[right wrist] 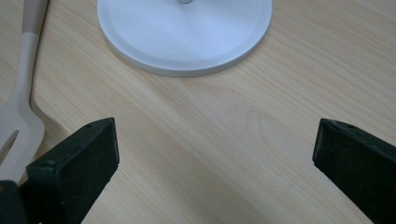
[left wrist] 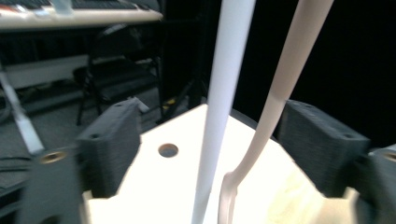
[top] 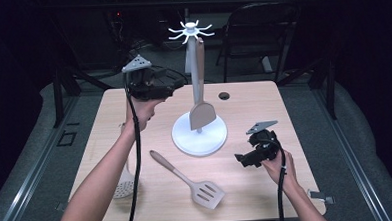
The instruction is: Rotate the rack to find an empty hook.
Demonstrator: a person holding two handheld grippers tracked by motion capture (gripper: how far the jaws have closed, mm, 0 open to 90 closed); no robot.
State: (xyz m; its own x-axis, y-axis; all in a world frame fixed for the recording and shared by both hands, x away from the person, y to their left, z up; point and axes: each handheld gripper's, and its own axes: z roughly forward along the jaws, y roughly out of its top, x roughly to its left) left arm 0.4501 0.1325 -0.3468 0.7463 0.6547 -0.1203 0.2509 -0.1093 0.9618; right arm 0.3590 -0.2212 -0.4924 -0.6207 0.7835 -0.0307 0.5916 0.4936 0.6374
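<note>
A white utensil stand (top: 199, 138) with a hook crown (top: 191, 30) sits mid-table. A beige solid spatula (top: 202, 111) hangs from one hook, blade down by the base. My left gripper (top: 172, 82) is held high, left of the pole, and is open. In the left gripper view the pole (left wrist: 223, 102) and the hanging spatula's handle (left wrist: 292, 79) stand between the open jaws of that gripper (left wrist: 212, 140). My right gripper (top: 242, 159) hovers low, right of the base, and is open and empty (right wrist: 215, 154), facing the stand's base (right wrist: 184, 32).
A beige slotted spatula (top: 197, 183) lies on the table in front of the stand, its blade at the edge of the right gripper view (right wrist: 16, 116). A skimmer (top: 123, 186) lies at front left, partly under my left forearm. A cable hole (top: 224, 95) sits behind the stand.
</note>
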